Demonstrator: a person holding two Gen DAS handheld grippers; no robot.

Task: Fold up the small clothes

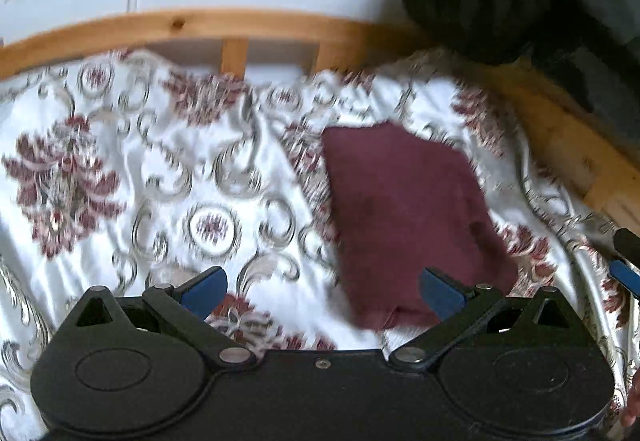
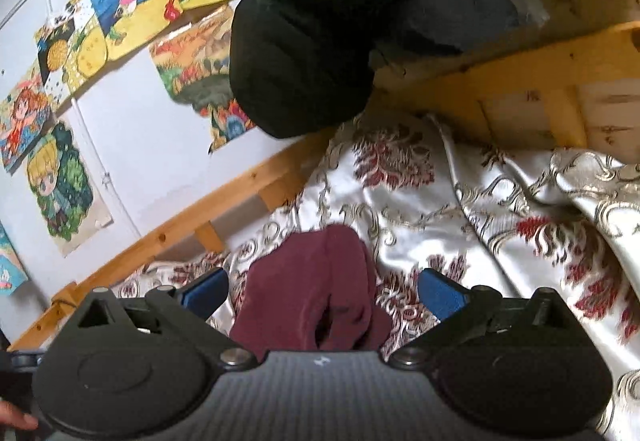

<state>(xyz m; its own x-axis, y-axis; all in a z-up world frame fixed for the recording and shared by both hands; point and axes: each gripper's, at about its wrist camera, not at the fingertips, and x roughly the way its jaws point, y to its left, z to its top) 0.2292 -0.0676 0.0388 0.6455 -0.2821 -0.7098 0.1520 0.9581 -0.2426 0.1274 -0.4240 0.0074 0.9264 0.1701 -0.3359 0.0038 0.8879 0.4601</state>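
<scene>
Your patterned bedspread [image 1: 160, 169] covers the bed inside the wooden frame [image 1: 200, 25], a black jacket [image 2: 320, 21] draped over its corner. The folded maroon garment [image 1: 408, 217] lies on the spread. Your left gripper [image 1: 324, 289] and right gripper [image 2: 324, 291] both gape wide, empty.

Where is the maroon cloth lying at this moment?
The maroon cloth lies on the patterned bedspread, right of centre in the left wrist view, just ahead of the open left gripper. The wooden bed rail runs beyond it.
</scene>
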